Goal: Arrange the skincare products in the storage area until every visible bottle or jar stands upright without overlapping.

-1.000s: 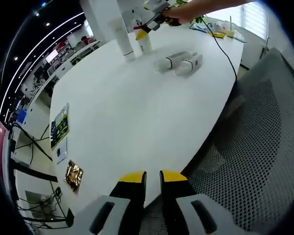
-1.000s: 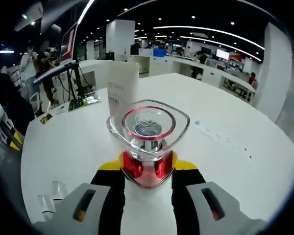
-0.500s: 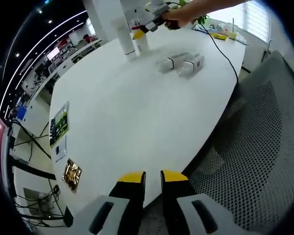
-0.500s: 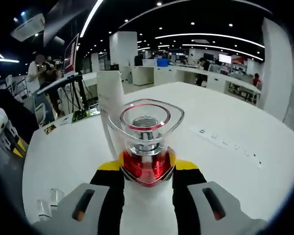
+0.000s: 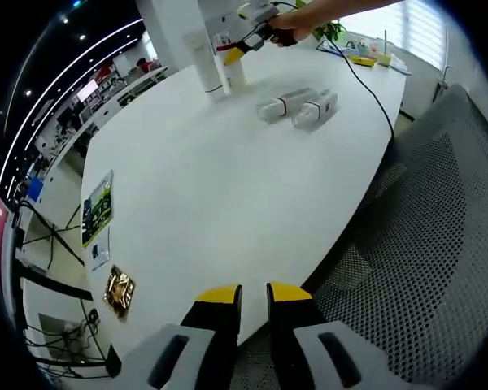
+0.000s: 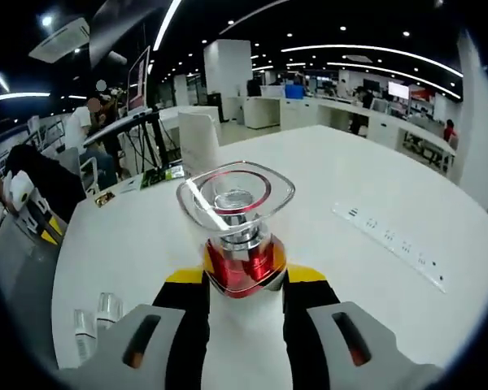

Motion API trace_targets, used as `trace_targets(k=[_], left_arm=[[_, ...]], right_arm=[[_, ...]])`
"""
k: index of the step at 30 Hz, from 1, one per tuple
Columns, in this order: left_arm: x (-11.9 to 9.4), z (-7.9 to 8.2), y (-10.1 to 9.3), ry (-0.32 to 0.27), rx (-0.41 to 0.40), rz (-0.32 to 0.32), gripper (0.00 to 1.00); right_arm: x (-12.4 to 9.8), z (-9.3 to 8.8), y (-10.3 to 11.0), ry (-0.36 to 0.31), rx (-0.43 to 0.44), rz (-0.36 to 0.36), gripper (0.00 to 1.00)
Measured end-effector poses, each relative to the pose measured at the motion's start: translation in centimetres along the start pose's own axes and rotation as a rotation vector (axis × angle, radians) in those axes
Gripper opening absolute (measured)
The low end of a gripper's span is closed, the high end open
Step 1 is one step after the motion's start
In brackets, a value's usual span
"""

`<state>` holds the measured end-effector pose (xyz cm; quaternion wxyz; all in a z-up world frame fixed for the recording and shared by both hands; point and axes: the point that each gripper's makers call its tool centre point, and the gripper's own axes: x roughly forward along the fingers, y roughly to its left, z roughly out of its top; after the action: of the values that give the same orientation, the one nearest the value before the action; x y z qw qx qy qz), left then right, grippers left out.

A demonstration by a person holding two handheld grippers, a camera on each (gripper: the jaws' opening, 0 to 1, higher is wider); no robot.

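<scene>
While the red bottle with a clear cap (image 6: 237, 236) is clamped upright between the fingers of the right gripper (image 6: 244, 280), it is held above the white surface (image 6: 350, 187), with a tall white tube (image 6: 199, 142) seen standing behind it. Two white bottles (image 5: 299, 104) are seen lying on their sides, side by side, near the surface's far edge. The left gripper (image 5: 242, 296) is held at the near edge, its fingers nearly together around nothing.

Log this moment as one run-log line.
right claw: shut on red bottle, upright | left claw: closed, idle at table edge | two bottles: lying flat | white tube: upright
</scene>
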<state>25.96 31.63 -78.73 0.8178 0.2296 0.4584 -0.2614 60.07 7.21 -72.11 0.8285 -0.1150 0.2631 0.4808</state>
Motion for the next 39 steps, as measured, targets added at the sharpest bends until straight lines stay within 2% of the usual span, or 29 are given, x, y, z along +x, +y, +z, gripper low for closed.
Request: trace_targets(k=[25,28,32,35,39], left_arm=[[-0.1,0.3,-0.1,-0.014,0.011,-0.003,0.13],[-0.1,0.4,-0.1,-0.019,0.017,-0.005,0.13],[-0.2,0.5,-0.2,-0.024,0.021,-0.010,0.13],[-0.1,0.4,-0.4,-0.021,0.025,-0.016,0.13],[-0.2,0.6,-0.6,-0.025,0.035,-0.026,0.13]], right_arm=[[1.2,0.6,0.4,0.001,0.006,-0.006,0.32],[1.0,0.4,0.3,0.005,0.028,-0.042,0.34],[0.0,0.2,0.7,-0.027,0.069,-0.096,0.39],[-1.7,0.6,0.8,-0.092,0.095,-0.165,0.44],[-5.0,1.0,2.1,-0.194,0.175,-0.254,0.47]])
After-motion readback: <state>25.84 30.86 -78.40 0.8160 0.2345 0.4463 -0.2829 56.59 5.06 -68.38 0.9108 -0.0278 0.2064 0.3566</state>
